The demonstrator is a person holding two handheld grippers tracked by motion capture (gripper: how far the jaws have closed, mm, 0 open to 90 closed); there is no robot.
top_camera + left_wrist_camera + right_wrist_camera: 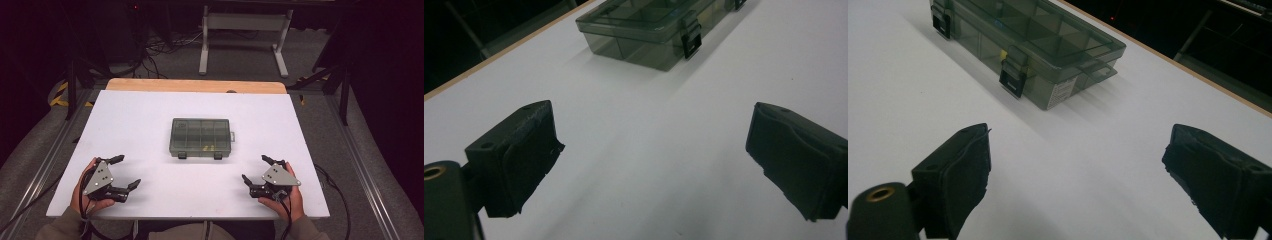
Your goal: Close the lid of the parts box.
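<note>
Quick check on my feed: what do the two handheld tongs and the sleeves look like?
Both the left tongs and the right tongs are black, each topped by a grey three-cornered plate with small holes. Their jaws are blocky, with dark pads. A black cable trails from each. The sleeves look olive-brown.

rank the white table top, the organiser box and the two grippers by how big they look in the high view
1. white table top, by far the largest.
2. organiser box.
3. left gripper and right gripper: smaller than the box, and alike in size, so no ranking between them.
</note>
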